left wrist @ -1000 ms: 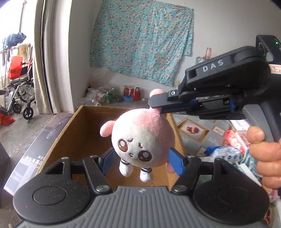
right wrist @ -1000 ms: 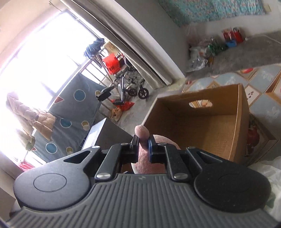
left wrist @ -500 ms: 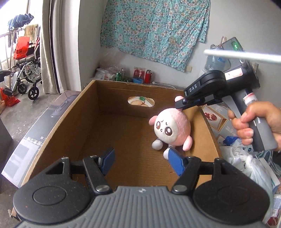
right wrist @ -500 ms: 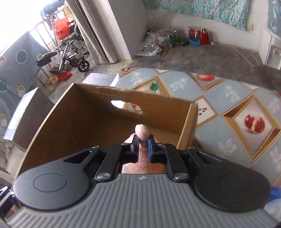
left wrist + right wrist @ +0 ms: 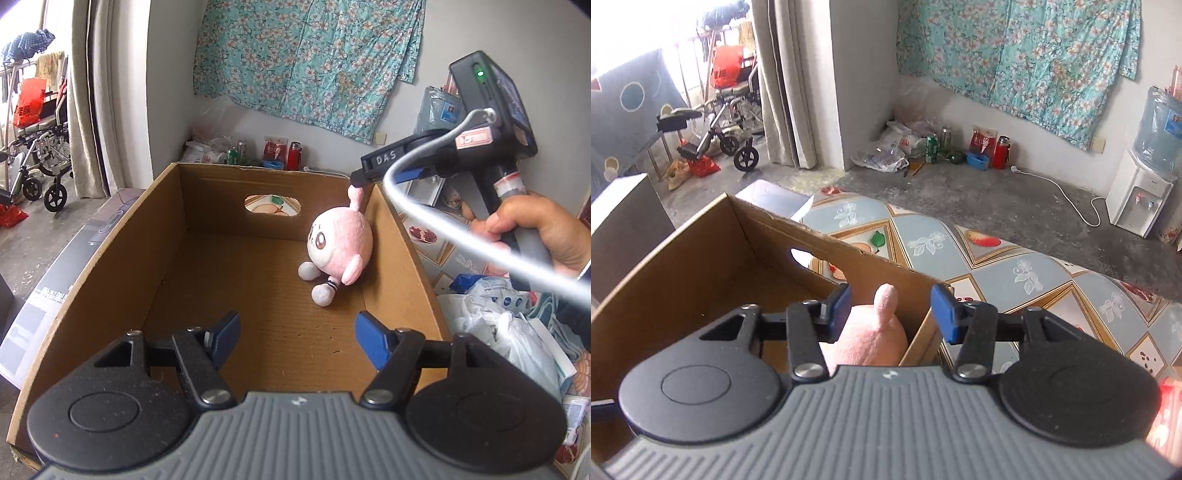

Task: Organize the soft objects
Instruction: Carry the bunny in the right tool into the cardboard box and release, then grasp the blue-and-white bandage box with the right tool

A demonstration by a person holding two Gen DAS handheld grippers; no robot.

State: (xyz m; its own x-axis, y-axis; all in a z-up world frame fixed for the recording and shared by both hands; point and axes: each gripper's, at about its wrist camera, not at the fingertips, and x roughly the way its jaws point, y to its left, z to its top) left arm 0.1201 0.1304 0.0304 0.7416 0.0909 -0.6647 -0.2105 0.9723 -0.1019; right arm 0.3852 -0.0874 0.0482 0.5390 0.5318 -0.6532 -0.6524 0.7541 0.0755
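Observation:
A pink and white round plush toy (image 5: 338,240) sits on the floor of an open cardboard box (image 5: 122,258), leaning against its right wall. My right gripper (image 5: 364,177) hovers just above the toy's pink ear; its jaws are opening. In the right wrist view the ear (image 5: 885,301) stands between the blue pads of the right gripper (image 5: 890,308) without touching them. My left gripper (image 5: 295,334) is open over the near part of the box with nothing between its fingers.
A patterned mat (image 5: 1015,266) lies under and right of the box. Plastic bags and packets (image 5: 509,325) pile up to the right. Cans and bottles (image 5: 960,147) stand by the far wall, a water dispenser (image 5: 1141,192) at the right, a wheelchair (image 5: 727,122) at the left.
The right gripper carried the plush from between the left gripper's fingers down into the box, against its right wall, then let go of the ear. The left gripper stayed open.

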